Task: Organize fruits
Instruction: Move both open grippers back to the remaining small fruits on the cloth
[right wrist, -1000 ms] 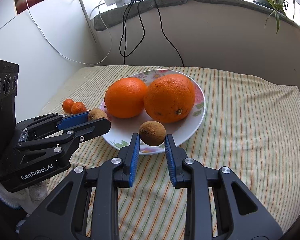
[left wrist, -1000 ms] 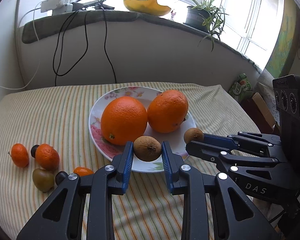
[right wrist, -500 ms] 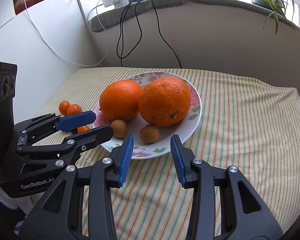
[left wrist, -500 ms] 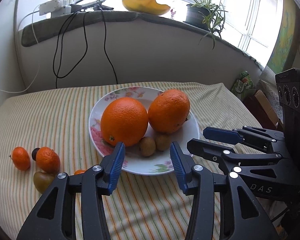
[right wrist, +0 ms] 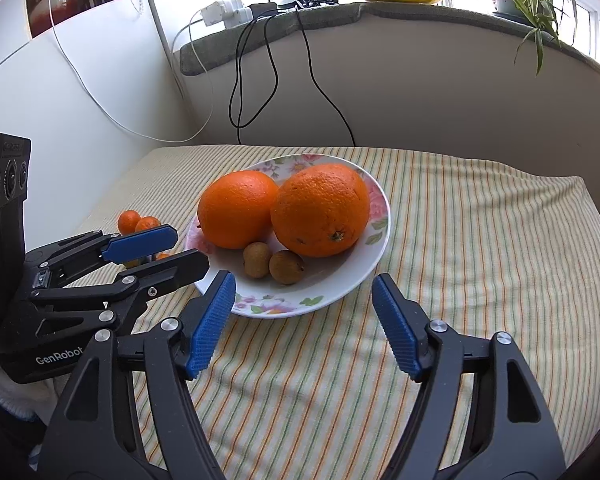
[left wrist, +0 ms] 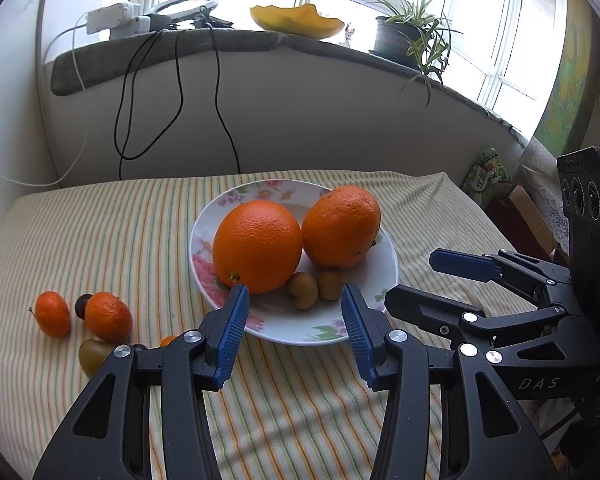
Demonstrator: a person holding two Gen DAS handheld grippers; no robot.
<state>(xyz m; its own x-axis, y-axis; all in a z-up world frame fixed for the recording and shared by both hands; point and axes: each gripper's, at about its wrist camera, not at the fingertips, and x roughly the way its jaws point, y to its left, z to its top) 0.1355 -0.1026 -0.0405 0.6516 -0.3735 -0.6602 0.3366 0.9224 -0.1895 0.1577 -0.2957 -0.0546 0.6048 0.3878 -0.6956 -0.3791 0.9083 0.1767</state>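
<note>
The striped surface point(left wrist: 100, 232) fills the lower half of both views, and its soft cloth could ruck under a dragged claw and set loose fruit rolling. On it, at the centre of both frames, sits the flowered plate point(left wrist: 384, 276); a careless nudge to its near rim could tip it. Two large oranges point(left wrist: 258, 246) rest touching each other on the plate, crowding it, so further fruit has little room and may roll off.

Both claws hang just before the near rim: the left claw point(left wrist: 294, 334) is spread and holds nothing, and the right claw point(right wrist: 302, 320) is spread wider, also bare.

Two small brown fruits point(right wrist: 257, 259) lie side by side on the plate against the oranges. In the lower left of the left view, small tangerines point(left wrist: 108, 316) and darker little fruits point(left wrist: 93, 354) wait on the cloth; being small and round, they could squirt from a pinch.
</note>
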